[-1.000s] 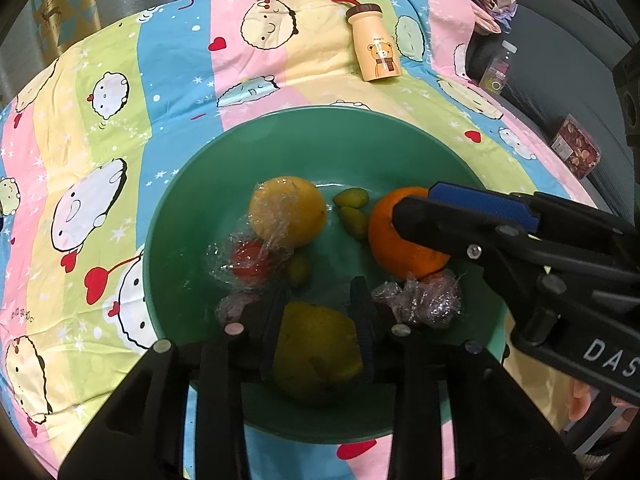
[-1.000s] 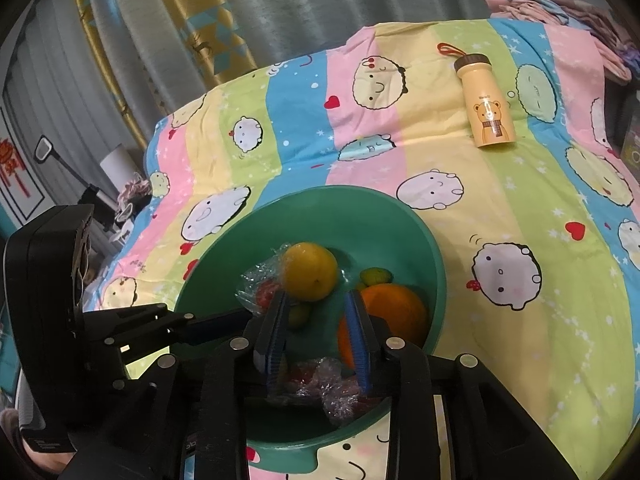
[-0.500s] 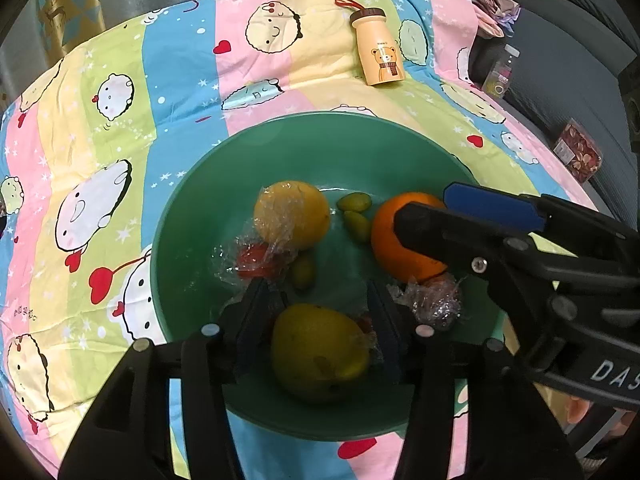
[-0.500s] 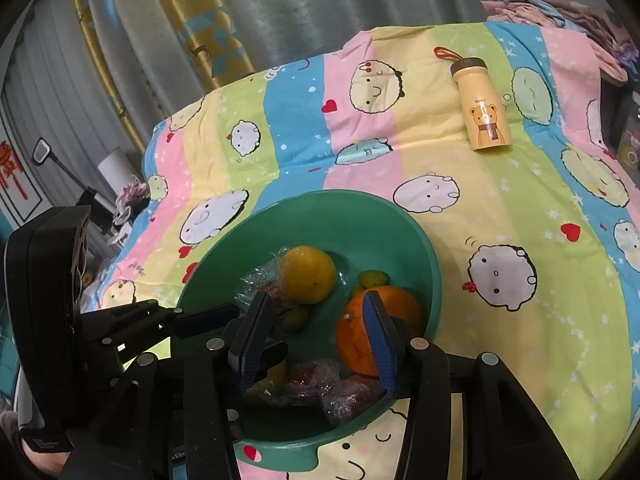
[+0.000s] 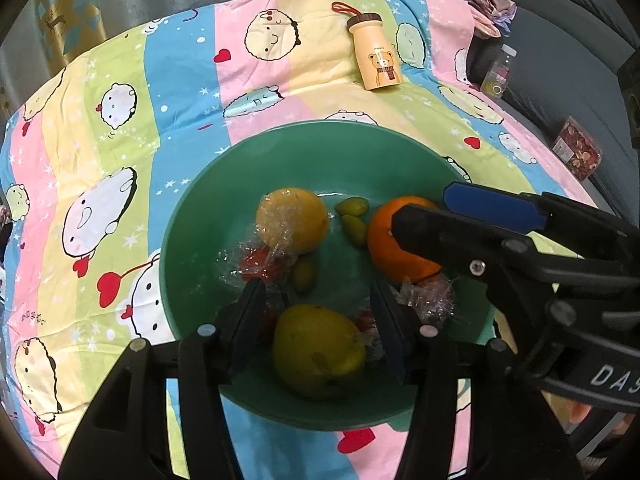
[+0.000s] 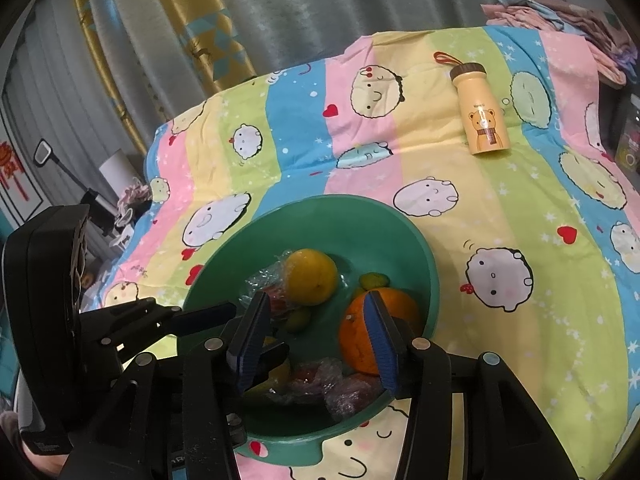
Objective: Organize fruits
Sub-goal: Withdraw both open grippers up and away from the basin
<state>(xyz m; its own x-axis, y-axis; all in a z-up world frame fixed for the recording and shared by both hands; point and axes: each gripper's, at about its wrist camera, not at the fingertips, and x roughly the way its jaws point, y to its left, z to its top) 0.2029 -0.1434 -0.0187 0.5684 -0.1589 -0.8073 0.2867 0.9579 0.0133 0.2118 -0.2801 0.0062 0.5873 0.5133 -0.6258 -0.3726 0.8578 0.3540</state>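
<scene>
A: Starting big — what is lying under everything?

B: A striped cartoon bedsheet (image 5: 180, 92), whatever it is covering, with a green bowl (image 5: 360, 152) sitting on it at the near side. A bear-print bottle (image 5: 376, 56) is lying well apart at the far right.

A: And the fruit?

B: All of it is sitting in the bowl. An orange (image 5: 390, 240) is resting at the right, a plastic-wrapped yellow fruit (image 5: 292, 218) left of it toward the far side, and a yellow-green pear-like fruit (image 5: 318, 350) at the near wall. Small green fruits (image 5: 352, 208) and crinkled wrappers with red pieces (image 5: 256, 262) are lying between them.

A: What are the tongs doing?

B: The left tongs (image 5: 316, 328) are standing wide open around the pear-like fruit, a gap showing on each side — gripping nothing. The right tongs (image 6: 316, 332) are gaping too, over the bowl's near right, one blue pad (image 6: 380, 340) crossing the orange; I cannot tell whether it is touching.

A: So which step is this?

B: I am judging it as release, with both fruits already in the bowl. Next, each pair needs lifting straight up and clear, so the pads are not nudging the fruit.
</scene>
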